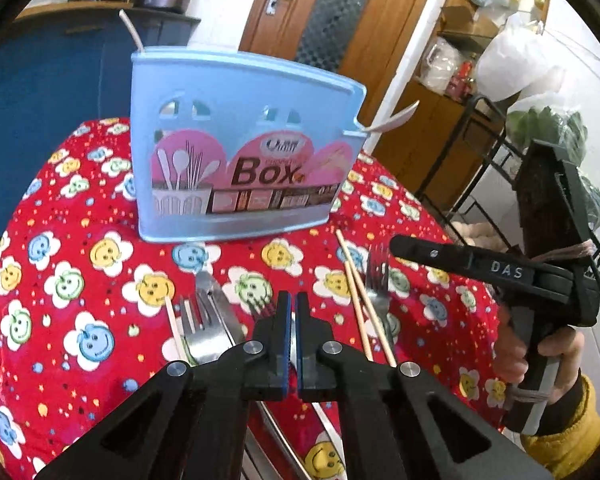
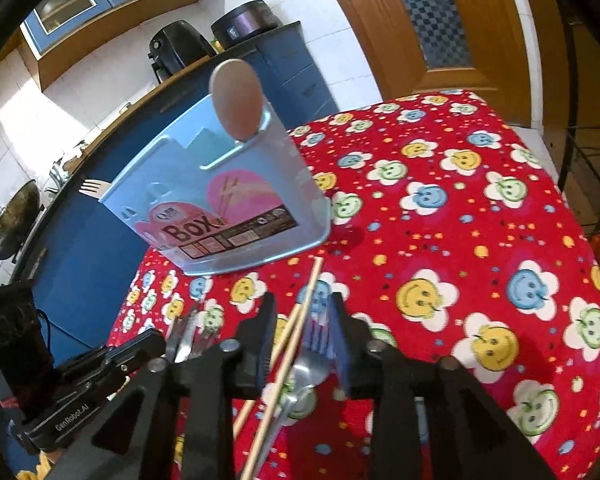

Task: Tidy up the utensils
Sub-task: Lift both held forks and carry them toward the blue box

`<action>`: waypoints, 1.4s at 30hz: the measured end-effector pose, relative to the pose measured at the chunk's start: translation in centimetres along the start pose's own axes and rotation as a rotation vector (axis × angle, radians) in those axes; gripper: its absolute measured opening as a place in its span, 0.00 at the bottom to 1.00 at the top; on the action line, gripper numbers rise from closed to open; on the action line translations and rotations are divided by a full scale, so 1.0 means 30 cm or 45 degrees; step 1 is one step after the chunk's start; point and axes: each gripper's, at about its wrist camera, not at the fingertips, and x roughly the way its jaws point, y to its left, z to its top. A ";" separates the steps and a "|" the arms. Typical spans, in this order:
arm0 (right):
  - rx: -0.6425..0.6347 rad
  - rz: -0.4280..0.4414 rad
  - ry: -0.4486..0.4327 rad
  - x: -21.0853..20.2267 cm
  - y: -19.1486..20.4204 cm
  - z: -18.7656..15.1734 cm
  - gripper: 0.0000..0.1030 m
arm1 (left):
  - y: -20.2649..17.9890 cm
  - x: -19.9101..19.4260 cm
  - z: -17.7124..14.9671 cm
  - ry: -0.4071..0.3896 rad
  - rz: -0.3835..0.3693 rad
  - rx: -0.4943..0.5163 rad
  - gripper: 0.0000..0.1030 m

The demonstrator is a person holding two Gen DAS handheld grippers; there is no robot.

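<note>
Right gripper jaws apart around chopsticks and fork — wrong pick possible.
Left gripper jaws together on something thin — I cannot tell what.

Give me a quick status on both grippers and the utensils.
Left hand-held gripper shut, nothing visibly held. Right hand-held gripper open over chopsticks and fork. Blue utensil box upright, spoon inside. Nothing in the way.

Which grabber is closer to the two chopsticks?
Right. The right gripper has the chopsticks between its open fingers. The left gripper is shut, off to their side above other cutlery.
</note>
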 end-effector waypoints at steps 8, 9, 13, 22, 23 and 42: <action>0.019 -0.032 0.031 0.016 -0.056 -0.030 0.33 | 0.007 0.038 -0.030 0.103 0.022 -0.018 0.03; 0.022 -0.025 0.042 0.023 -0.059 -0.032 0.33 | 0.007 0.041 -0.033 0.116 0.017 -0.028 0.03; 0.022 0.007 0.065 0.048 -0.062 -0.037 0.34 | 0.008 0.035 -0.046 0.158 -0.042 -0.069 0.05; 0.070 0.083 0.073 0.084 -0.077 -0.025 0.35 | 0.002 0.066 -0.070 0.242 -0.044 -0.099 0.12; 0.075 0.096 0.073 0.087 -0.078 -0.024 0.35 | 0.001 0.076 -0.069 0.249 -0.042 -0.105 0.12; 0.088 0.182 0.030 0.075 -0.091 -0.037 0.08 | 0.024 0.161 -0.010 0.176 -0.059 -0.189 0.13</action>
